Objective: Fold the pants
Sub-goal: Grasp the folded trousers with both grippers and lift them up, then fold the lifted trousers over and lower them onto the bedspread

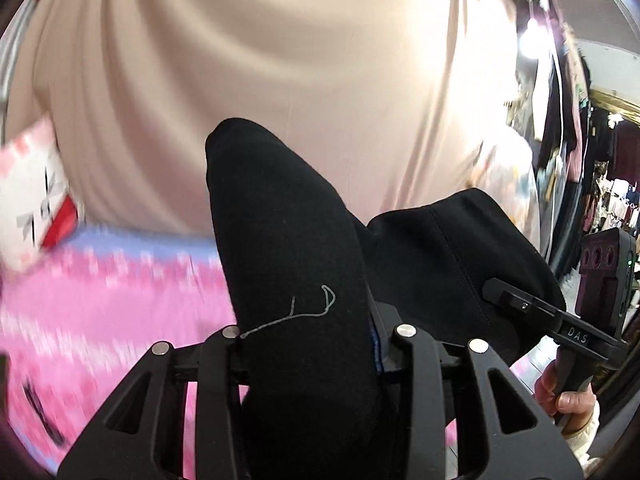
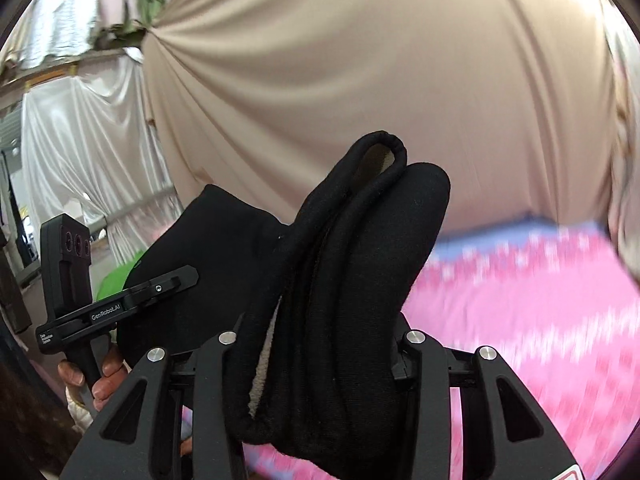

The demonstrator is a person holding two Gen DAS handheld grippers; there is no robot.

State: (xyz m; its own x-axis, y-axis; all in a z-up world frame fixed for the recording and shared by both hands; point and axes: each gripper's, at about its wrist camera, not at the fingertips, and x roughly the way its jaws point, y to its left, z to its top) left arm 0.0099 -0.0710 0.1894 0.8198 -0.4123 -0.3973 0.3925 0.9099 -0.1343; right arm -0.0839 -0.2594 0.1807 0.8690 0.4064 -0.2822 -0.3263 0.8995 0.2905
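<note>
The black pants are lifted above a pink patterned surface. In the left wrist view a thick fold of them stands up between the fingers of my left gripper, which is shut on it. A loose grey thread lies on the cloth. To the right, my right gripper clamps another part of the same pants. In the right wrist view a bunched, rolled edge of the pants fills my right gripper, shut on it. My left gripper bites the cloth at the left, with a hand on its handle.
A beige cloth backdrop hangs close behind. A white and red box lies at the left edge of the pink surface. Hanging clothes stand at the right, and a white satin drape and something green at the left.
</note>
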